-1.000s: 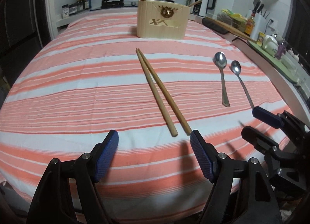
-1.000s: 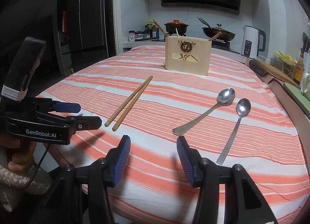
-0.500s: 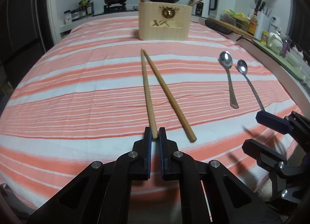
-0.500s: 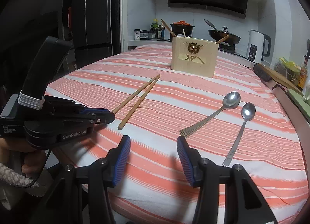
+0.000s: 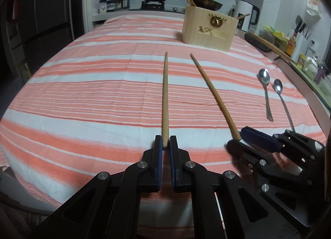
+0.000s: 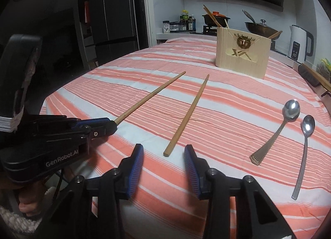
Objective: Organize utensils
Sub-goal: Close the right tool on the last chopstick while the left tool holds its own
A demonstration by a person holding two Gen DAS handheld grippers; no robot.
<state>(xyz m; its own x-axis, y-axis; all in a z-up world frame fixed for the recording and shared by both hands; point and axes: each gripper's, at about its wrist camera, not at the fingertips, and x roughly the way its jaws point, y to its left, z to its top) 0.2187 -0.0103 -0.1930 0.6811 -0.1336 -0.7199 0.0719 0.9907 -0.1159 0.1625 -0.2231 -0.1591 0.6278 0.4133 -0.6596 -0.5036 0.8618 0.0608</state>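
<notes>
Two wooden chopsticks lie apart on the striped cloth. My left gripper [image 5: 164, 142] is shut on the near end of the left chopstick [image 5: 165, 94]; in the right wrist view the left gripper [image 6: 113, 124] shows pinching that stick [image 6: 151, 94]. The other chopstick [image 6: 186, 115] has its near end just at the tips of my right gripper [image 6: 163, 150], whose jaws are closing; the pads stand clear of it on both sides. From the left wrist view, the right gripper [image 5: 235, 139] brackets that stick's end [image 5: 215, 98]. Further back, a wooden utensil holder [image 6: 242, 53] has sticks in it.
Two metal spoons [image 6: 277, 129] [image 6: 304, 152] lie to the right on the cloth. A white kettle [image 6: 300, 46], pots on a stove and bottles stand behind the table. A person's hand [image 6: 22, 203] holds the left gripper at the near left edge.
The left gripper closed on the left chopstick's near end and swung it away from the other. The right gripper moved left up to the second chopstick's end, and its jaws have narrowed.
</notes>
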